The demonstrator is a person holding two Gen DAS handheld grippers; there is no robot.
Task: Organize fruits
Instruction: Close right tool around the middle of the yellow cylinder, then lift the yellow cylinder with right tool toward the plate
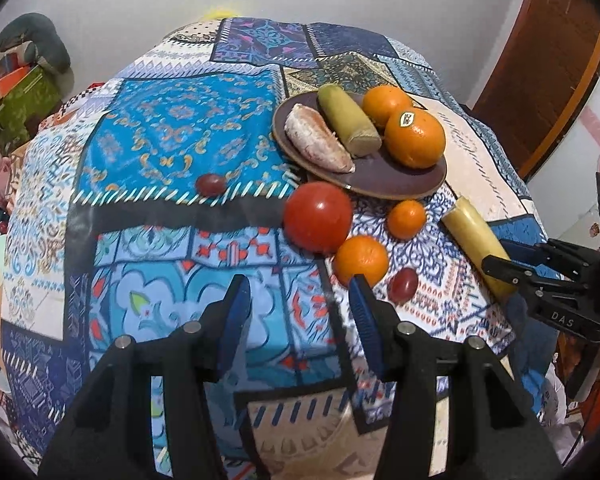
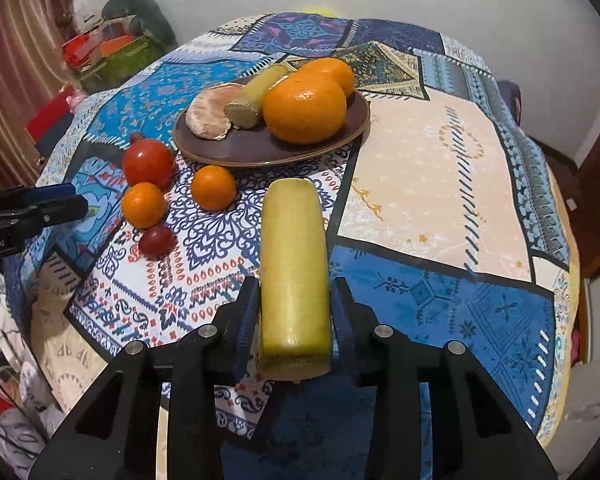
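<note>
- The yellow stalk (image 2: 294,276) is a smooth, waxy cylinder with flat cut ends, lying lengthwise between the jaws of the right gripper (image 2: 295,312); both blue pads press its sides near the close end, so the jaws are clamped on it; whether it rests on the cloth or is lifted clear I cannot tell
- The brown plate (image 2: 236,152) is round, shallow and glossy; it holds two large oranges (image 2: 305,109) with dimpled skin, one half hidden behind the other, a greener stalk piece (image 2: 256,94) with a fibrous cut end, and a peeled citrus piece (image 2: 210,114), pale and pithy
- Just in front of the plate lie a shiny red tomato (image 1: 318,216), two small oranges (image 1: 361,260) and a dark red grape (image 1: 403,285); a second grape (image 1: 211,184) sits well apart to the left, blurred
- The left gripper (image 1: 300,308) hovers with jaws apart, holding nothing; its ribbed blue pads (image 1: 236,316) are visible
- The surface is covered by a patchwork-print cloth (image 1: 172,128), slightly shiny; its edges curve out of view
</note>
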